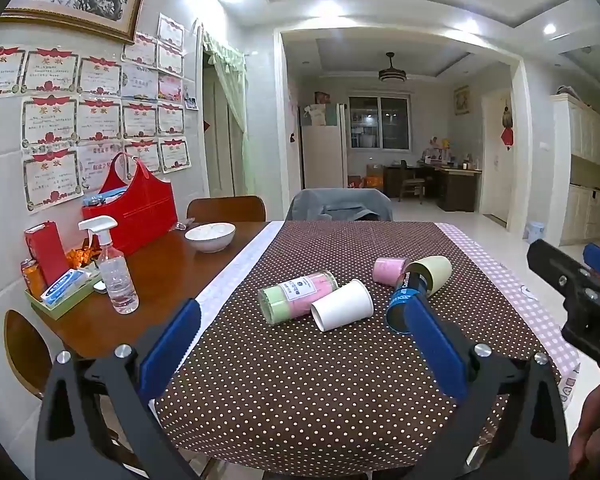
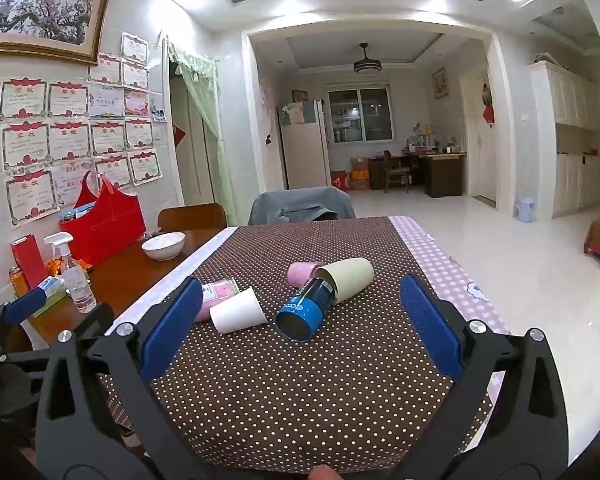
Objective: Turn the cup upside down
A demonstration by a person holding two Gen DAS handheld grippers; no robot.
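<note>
So both grippers are spread wide with nothing between the pads. The left gripper [image 1: 300, 336] hangs over the near end of the dotted tablecloth [image 1: 300, 400], short of the cups, and the right gripper [image 2: 300, 320] is in about the same spot on its side, also holding nothing.

Just past the fingers there's a little cluster lying on the cloth. The white paper cup [image 1: 342, 310] is on its side, mouth facing toward the cameras, touching a pink-and-green tube [image 1: 298, 296] to its left. Next over is a blue can [image 2: 306, 312] on its side, its far end poking into the mouth of a pale green cup [image 2: 350, 276], which is also tipped over. A pink cup [image 2: 302, 272] lies behind those.

Progress-wise, I'd say basically zero: no cup is standing rim-down yet and nothing is grabbed. Can't tell which cup is the target. Everything's left: pick one, grip it, turn it, set it on its rim.
</note>
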